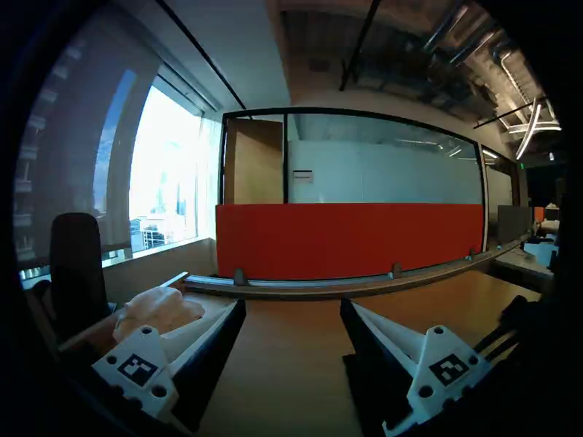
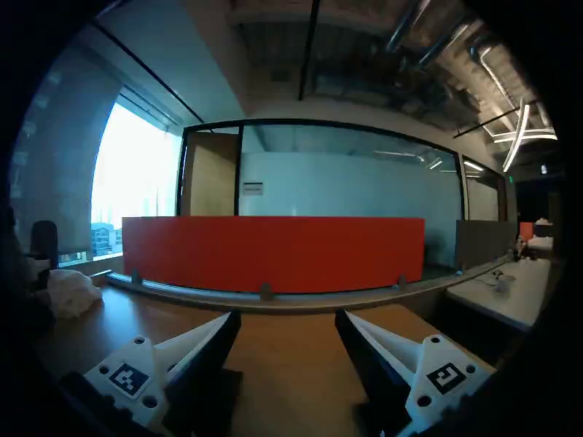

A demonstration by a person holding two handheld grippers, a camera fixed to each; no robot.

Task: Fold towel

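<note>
A crumpled pale towel (image 1: 157, 309) lies bunched on the wooden desk (image 1: 291, 357), just beyond my left gripper's left finger (image 1: 208, 339). My left gripper (image 1: 293, 309) is open above the desk with nothing between its fingers. In the right gripper view the same crumpled towel (image 2: 69, 293) lies far off at the left edge of the desk (image 2: 291, 364). My right gripper (image 2: 288, 320) is open too, low over bare wood, holding nothing.
An orange partition screen (image 1: 350, 239) stands along the desk's far edge, with a glass wall behind. A dark chair back (image 1: 76, 273) rises at the left by the window. A white desk (image 2: 510, 288) with small items runs along the right.
</note>
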